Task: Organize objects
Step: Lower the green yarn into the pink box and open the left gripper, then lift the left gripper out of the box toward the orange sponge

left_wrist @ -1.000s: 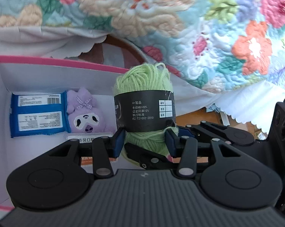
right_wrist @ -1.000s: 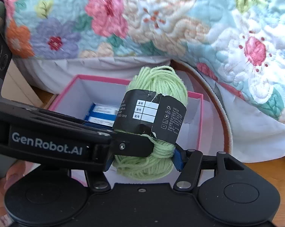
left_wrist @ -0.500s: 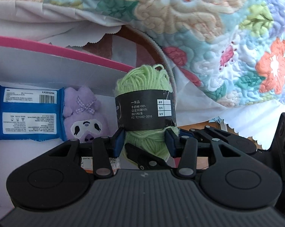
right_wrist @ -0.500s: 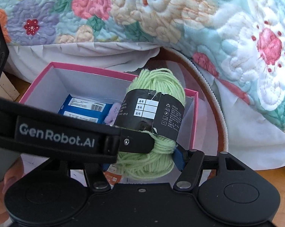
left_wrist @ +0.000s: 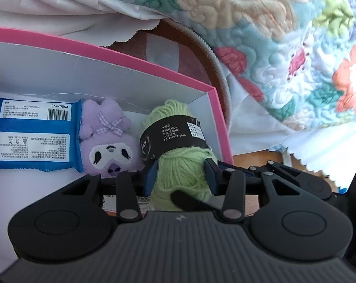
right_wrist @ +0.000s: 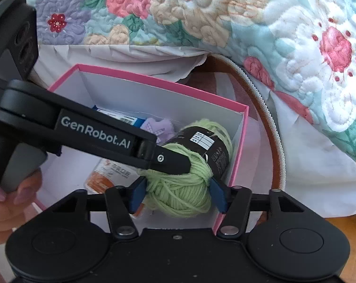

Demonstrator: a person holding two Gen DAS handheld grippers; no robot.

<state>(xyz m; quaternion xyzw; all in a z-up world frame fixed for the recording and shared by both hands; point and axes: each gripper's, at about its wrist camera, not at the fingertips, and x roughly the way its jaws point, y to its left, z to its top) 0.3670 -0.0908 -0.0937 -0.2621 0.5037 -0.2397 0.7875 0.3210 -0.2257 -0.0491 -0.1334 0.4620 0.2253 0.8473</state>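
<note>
- Yarn (left_wrist: 178, 176), a green ball with a black paper band, sits between both pairs of jaws at the right end of the pink box (left_wrist: 219, 118); its banded end points away from the jaws
- left gripper (left_wrist: 181, 173): jaws closing, blue pads pressed into the loose green end on either side; the yarn bulges between them
- right gripper (right_wrist: 178, 194): jaws closing too, pads on both flanks of the same green end, from a different angle; the right pad lies close to the box's right wall
- the left view alone shows the blue packet (left_wrist: 31, 134) well left of the jaws, flat on the box floor with its barcode up; the purple plush toy (left_wrist: 109, 136) lies between packet and yarn, touching both
- the right view hides most of those behind the left gripper's black finger (right_wrist: 173, 160), which crosses over the yarn; only scraps of blue and purple show past it
- the right view alone shows an orange packet (right_wrist: 107, 174) on the box floor left of the jaws; also a hand (right_wrist: 3, 202) on the left gripper's handle
- flowered quilt (right_wrist: 201, 11) fills the far side beyond the box in both views
</note>
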